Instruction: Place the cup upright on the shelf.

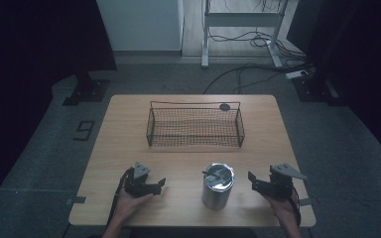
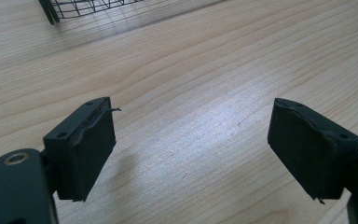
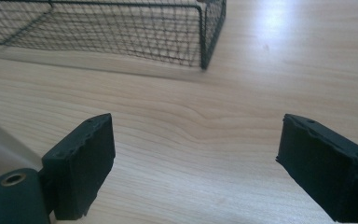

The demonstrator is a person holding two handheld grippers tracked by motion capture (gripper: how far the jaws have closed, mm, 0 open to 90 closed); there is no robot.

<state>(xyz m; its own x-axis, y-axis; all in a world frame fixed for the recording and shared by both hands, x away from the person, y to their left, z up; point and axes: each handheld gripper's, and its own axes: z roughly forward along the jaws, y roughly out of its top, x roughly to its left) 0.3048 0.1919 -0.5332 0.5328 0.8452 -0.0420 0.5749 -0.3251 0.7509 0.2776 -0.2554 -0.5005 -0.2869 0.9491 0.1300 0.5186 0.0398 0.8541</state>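
Both grippers, left point(image 1: 159, 184) & right point(image 1: 252, 179), jaws wide apart, nothing held; steel cup point(image 1: 218, 186) between them looks tall, prob tips if nudged sideways.

Steel cup between two tongs, wire basket behind it

A round metal cup point(image 1: 218, 186) stands upright low and just right of centre in the high view, on the wooden desk point(image 1: 124, 144); its shiny top bears a flat lid piece that catches the light. Above it, at mid-frame, a dark wire-mesh basket point(image 1: 195, 127) lies long side across the frame, empty, open side up. The cup stands apart from the basket, with bare wood between them.
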